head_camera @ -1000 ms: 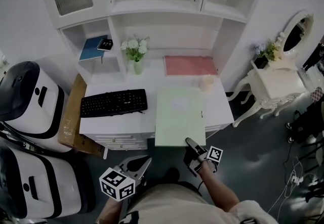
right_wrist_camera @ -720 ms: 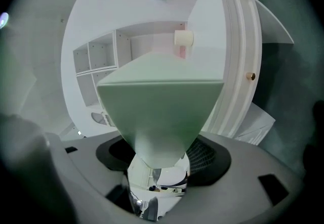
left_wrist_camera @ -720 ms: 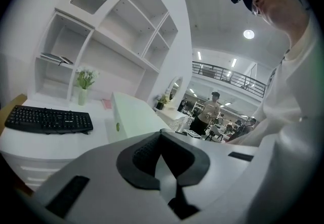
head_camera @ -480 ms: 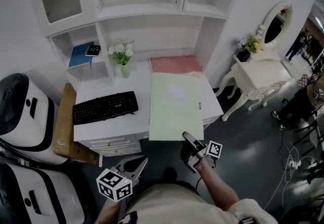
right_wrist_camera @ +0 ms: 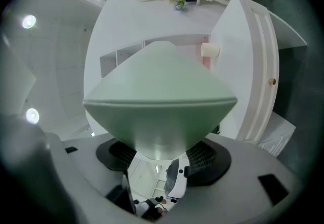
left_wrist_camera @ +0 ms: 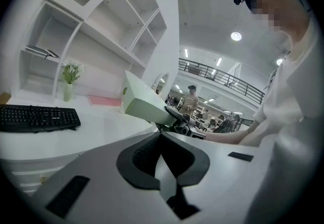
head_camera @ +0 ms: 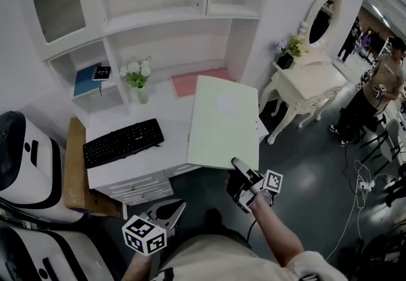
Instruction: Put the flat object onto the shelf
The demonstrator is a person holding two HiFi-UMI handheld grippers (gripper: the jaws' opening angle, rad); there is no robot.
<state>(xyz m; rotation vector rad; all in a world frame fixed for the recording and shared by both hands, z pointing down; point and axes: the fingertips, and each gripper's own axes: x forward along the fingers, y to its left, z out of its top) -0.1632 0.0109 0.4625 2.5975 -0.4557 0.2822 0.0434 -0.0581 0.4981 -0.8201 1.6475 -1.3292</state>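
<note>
Right now the right gripper (head_camera: 239, 167) is clamped on the near edge of the folder (head_camera: 222, 122). The right gripper view shows the folder's rounded edge seated between the two pads, both pressing on it. The folder is pale green and flat, lifted off the desk (head_camera: 168, 111) and tilted with its far edge higher. It hangs over the desk's right end and partly past its near edge. There is a pale label patch on its top face toward the far edge; nothing on it is legible.

The left gripper (head_camera: 177, 209) sits low at the near left, in front of the desk. Its jaws are closed on each other with nothing between them, well apart from the folder. The marker cubes (head_camera: 144, 235) on both grippers carry black-and-white square codes only.

On the desk:
- black keyboard (head_camera: 124, 142) at left, key legends too small to read
- vase of white flowers (head_camera: 138, 77) at the far side
- pink mat (head_camera: 203, 81) at far right, partly behind the folder

The white shelf unit (head_camera: 158, 16) stands along the desk's far side. Its small left cubby holds a blue book (head_camera: 84, 81) lying flat with a small dark item (head_camera: 100, 72) on top; the cover print is unreadable.

Right of the desk is a white dressing table (head_camera: 304, 86) with an oval mirror (head_camera: 320, 16) and a potted plant (head_camera: 288, 48). Left of the desk are a cardboard box (head_camera: 75, 169) and white-and-black cases (head_camera: 22, 159). People (head_camera: 380, 77) stand at the far right.
</note>
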